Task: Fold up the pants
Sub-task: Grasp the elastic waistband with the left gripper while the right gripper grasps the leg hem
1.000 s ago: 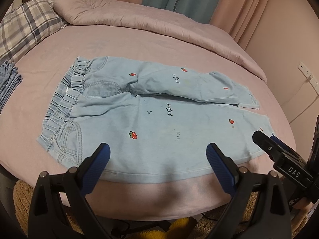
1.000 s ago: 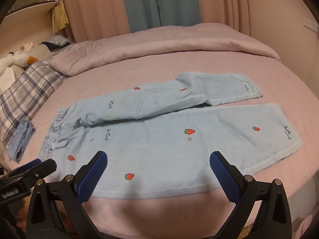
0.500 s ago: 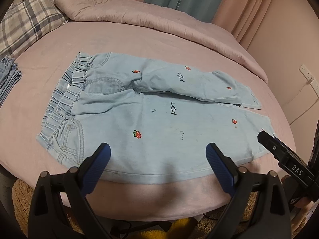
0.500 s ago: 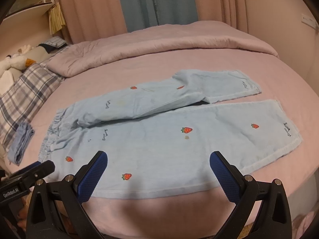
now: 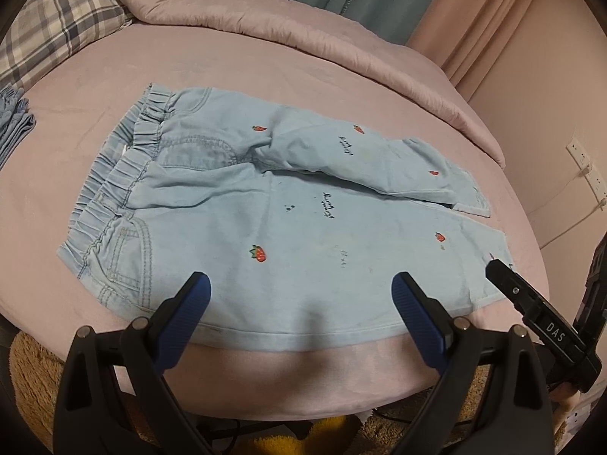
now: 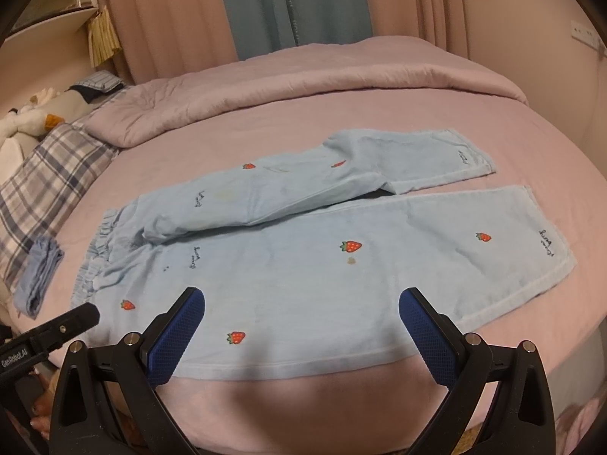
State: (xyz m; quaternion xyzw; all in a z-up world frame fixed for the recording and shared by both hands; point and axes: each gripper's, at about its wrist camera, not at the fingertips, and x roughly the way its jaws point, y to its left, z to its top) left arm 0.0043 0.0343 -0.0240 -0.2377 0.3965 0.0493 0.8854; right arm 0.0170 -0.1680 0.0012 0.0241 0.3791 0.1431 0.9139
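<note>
Light blue pants (image 5: 288, 223) with strawberry prints lie flat on the pink bed (image 5: 265, 76), elastic waistband left, legs running right, the far leg creased over itself. The left gripper (image 5: 299, 295) and right gripper (image 6: 301, 309) hover with fingers spread, holding nothing. The embroidered lettering is unreadable.

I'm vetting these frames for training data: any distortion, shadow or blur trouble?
Left wrist view: strong fisheye curve, dark vignette corners; the left gripper casts a soft shadow on the pants near the hem; print stays sharp. Right wrist view: same bowing of the bed, warm dim light, the right gripper shadowing the bed edge, no glare.
</note>
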